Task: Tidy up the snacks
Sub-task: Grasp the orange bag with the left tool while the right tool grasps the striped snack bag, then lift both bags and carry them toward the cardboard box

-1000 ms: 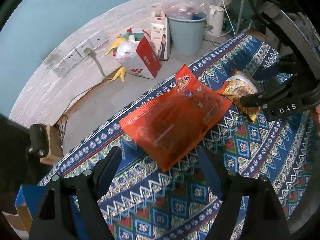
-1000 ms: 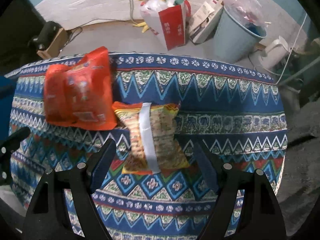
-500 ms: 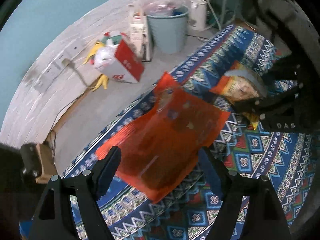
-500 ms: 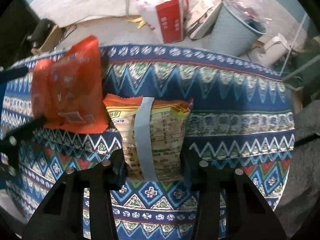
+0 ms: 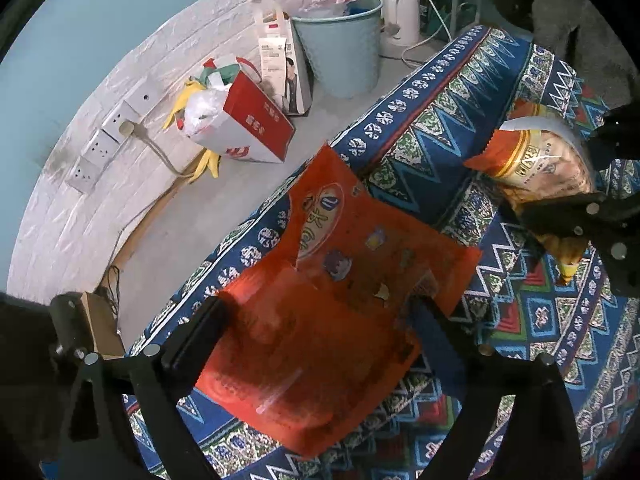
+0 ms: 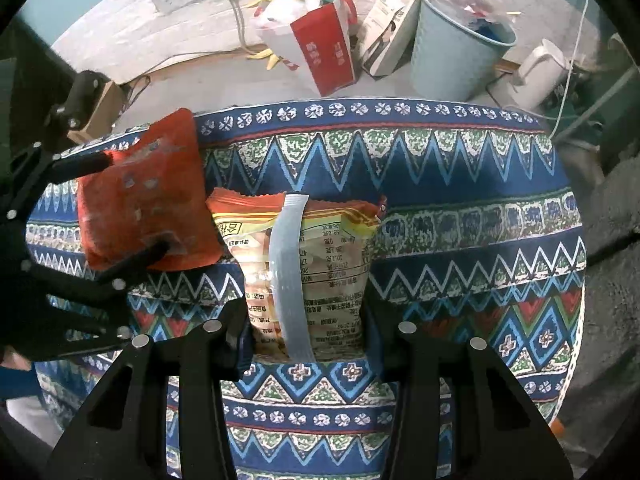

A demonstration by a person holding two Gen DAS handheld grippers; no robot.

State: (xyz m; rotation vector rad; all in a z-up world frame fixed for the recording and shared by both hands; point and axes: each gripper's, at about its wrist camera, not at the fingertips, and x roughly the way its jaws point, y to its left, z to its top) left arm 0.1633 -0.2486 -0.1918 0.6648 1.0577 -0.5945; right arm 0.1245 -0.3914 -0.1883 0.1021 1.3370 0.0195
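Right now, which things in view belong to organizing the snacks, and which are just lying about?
Part of the job:
- red snack bag, between the left gripper fingers
- yellow snack bag, gripped by the right gripper
- patterned cloth under both

Lying about, on the floor beyond:
- blue bin
- red-and-white paper bag
- white kettle

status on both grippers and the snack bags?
Left gripper straddling red snack bag, grip unconfirmed. Right gripper shut on yellow snack bag. Bags side by side on patterned cloth; nothing blocking.
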